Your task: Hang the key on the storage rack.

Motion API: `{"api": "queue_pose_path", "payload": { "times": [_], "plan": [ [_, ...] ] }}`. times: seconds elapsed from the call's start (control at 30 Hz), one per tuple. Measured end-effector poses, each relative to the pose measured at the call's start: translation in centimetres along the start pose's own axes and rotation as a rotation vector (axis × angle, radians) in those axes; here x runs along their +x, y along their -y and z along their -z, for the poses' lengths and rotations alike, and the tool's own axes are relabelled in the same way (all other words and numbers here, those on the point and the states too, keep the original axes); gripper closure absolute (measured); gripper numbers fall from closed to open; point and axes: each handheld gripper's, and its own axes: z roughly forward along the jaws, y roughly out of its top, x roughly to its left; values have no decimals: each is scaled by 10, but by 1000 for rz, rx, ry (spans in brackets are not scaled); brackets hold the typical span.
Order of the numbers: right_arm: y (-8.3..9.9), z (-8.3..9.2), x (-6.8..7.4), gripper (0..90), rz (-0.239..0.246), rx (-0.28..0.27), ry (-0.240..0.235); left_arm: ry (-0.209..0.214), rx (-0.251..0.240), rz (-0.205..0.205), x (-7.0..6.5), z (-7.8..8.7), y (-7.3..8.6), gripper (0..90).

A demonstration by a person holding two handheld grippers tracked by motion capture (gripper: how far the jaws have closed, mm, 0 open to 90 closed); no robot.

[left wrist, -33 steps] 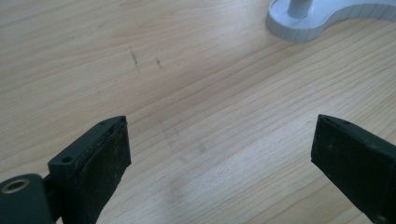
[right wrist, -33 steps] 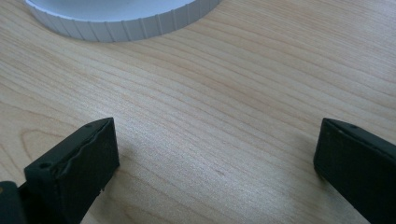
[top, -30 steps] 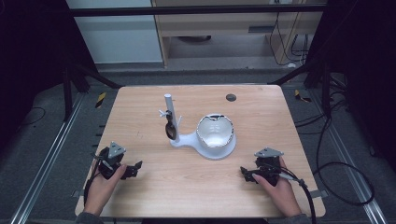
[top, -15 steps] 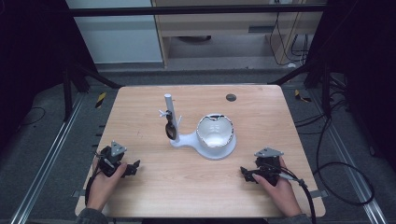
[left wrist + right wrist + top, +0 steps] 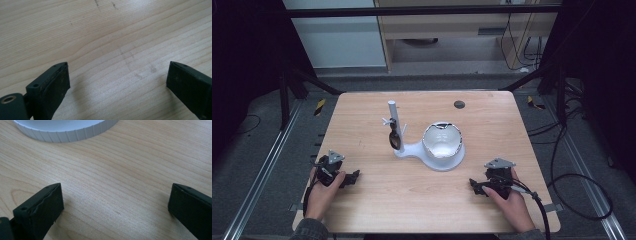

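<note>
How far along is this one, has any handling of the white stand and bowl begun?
Nothing looks done: the white stand with its bowl sits mid-table, untouched. Nothing is in hand: the left tool and right tool rest near the table's front edge, jaws open and empty. All the handling is left.

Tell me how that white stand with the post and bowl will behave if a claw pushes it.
The white stand would probably slide rather than tip if pushed low, since its flat base spreads wide on the smooth wooden table. A shove high on the post might rock it. The dark item hanging from the post would likely swing.
</note>
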Motion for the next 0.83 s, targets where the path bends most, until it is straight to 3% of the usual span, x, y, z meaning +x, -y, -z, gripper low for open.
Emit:
{"api": "queue_pose_path", "payload": {
  "times": [0.4, 0.57, 0.83],
  "plan": [
    [0, 0, 0, 4, 0, 0, 0, 48, -23, 41, -2, -11, 0, 38],
    [0, 0, 0, 5, 1, 1, 0, 55, -42, 42, -2, -14, 0, 16],
    [0, 0, 0, 5, -2, -1, -1, 58, -31, 40, -2, -14, -1, 0]
  ]
}}
